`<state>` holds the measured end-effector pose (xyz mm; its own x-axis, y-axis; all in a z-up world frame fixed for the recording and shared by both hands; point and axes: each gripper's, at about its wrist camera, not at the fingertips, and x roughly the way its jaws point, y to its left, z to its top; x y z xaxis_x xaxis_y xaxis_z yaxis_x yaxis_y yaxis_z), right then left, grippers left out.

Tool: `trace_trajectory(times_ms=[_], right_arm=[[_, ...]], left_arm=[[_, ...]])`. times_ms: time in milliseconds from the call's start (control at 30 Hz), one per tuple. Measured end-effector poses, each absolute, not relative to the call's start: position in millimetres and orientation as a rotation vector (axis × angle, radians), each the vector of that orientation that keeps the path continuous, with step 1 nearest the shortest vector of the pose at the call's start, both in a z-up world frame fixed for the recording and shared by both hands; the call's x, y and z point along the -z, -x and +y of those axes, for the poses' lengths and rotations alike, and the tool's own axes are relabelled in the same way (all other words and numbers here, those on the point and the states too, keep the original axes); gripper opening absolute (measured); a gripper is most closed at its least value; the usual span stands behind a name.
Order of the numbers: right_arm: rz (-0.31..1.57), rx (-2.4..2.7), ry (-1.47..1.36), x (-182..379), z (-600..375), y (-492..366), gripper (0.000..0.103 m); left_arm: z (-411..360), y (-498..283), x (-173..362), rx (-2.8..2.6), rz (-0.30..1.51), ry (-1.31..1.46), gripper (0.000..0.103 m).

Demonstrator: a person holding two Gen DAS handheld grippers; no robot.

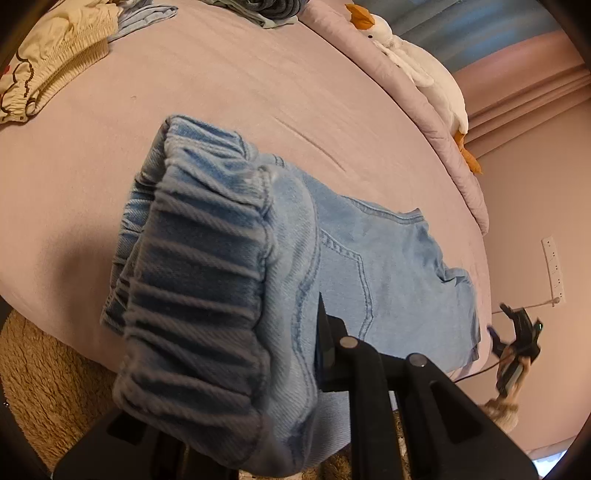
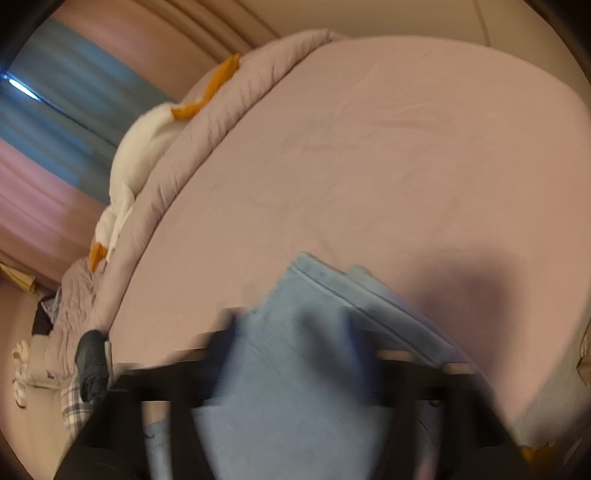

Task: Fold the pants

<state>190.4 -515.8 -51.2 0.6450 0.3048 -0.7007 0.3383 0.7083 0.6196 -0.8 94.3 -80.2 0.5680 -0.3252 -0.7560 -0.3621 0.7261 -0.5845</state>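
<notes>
Light blue denim pants (image 1: 369,254) lie on the pink bed sheet (image 1: 229,92). My left gripper (image 1: 295,369) is shut on the pants' elastic waistband (image 1: 207,280), which is lifted and bunched over the left finger; only the right finger (image 1: 328,343) shows. In the right wrist view, which is blurred by motion, my right gripper (image 2: 291,332) holds a fold of the pants (image 2: 295,387) between its fingers near the bed's front edge. The right gripper also shows small at the far right of the left wrist view (image 1: 517,339).
A cream garment (image 1: 48,62) and folded blue clothes (image 1: 266,11) lie at the back of the bed. A white goose plush (image 1: 417,66) rests on the rolled quilt (image 1: 443,140) along the bed's side. A tan rug (image 1: 48,384) lies below.
</notes>
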Motion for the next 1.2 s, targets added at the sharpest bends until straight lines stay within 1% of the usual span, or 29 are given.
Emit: trace_trajectory(times_ms=[67,133,233,300,400,433,467,500,567,633,767,833,900,1000,1033,1100,1167,1200], right_arm=[[0.861,0.084,-0.761,45.1,-522.1,-169.3,0.076],[0.874,0.149,-0.721,47.5,-526.4,-157.3,0.076],[0.915,0.154,-0.741,65.7,-535.1,-151.6,0.074],[0.944,0.131,-0.767,76.0,-535.3,-155.4,0.057],[0.941,0.102,-0.769,85.3,-531.5,-164.6,0.05],[0.948,0.126,-0.75,87.7,-529.7,-167.3,0.043],[0.949,0.155,-0.72,87.5,-528.2,-165.2,0.026],[0.946,0.192,-0.674,86.2,-527.3,-166.9,0.011],[0.925,0.214,-0.676,83.2,-525.9,-164.8,0.01],[0.865,0.209,-0.673,69.3,-526.3,-152.6,0.01],[0.751,0.213,-0.694,38.0,-534.9,-110.5,0.009],[0.724,0.246,-0.669,32.6,-540.9,-89.0,0.009],[0.758,0.263,-0.658,45.6,-546.2,-83.0,0.009],[0.888,0.298,-0.657,85.9,-549.5,-98.0,0.009],[0.905,0.306,-0.65,94.1,-548.4,-102.5,0.009],[0.879,0.318,-0.633,94.2,-546.9,-101.4,0.009],[0.915,0.365,-0.58,88.2,-544.6,-102.9,0.01],[0.933,0.382,-0.556,85.5,-541.6,-104.0,0.011]], left_arm=[[93.2,-0.5,80.1,-0.03,0.993,0.784,0.016],[91.6,-2.9,80.2,-0.035,0.993,0.772,0.016],[90.1,-5.5,80.7,-0.04,0.991,0.763,0.016],[90.7,-6.9,82.0,-0.038,0.991,0.77,0.016],[92.3,-6.4,83.3,-0.036,0.99,0.783,0.016],[92.2,-6.2,83.3,-0.036,0.989,0.781,0.016],[91.4,-6.3,82.9,-0.038,0.989,0.776,0.016],[90.6,-6.3,82.4,-0.041,0.989,0.77,0.016],[88.4,-6.1,80.2,-0.04,0.984,0.756,0.014],[87.2,-5.1,77.2,-0.04,0.979,0.743,0.014],[87.1,2.3,75.3,-0.047,0.972,0.751,0.013],[85.7,5.5,78.2,-0.034,0.978,0.743,0.014],[86.4,4.1,86.4,-0.029,0.995,0.731,0.015],[91.3,2.2,90.1,-0.026,0.992,0.764,0.016],[90.2,1.3,88.6,-0.032,0.993,0.752,0.016],[86.4,0.4,85.8,-0.045,0.996,0.72,0.017],[83.7,-0.1,82.0,-0.049,0.998,0.694,0.018],[84.8,0.9,79.7,-0.051,0.993,0.697,0.022]])
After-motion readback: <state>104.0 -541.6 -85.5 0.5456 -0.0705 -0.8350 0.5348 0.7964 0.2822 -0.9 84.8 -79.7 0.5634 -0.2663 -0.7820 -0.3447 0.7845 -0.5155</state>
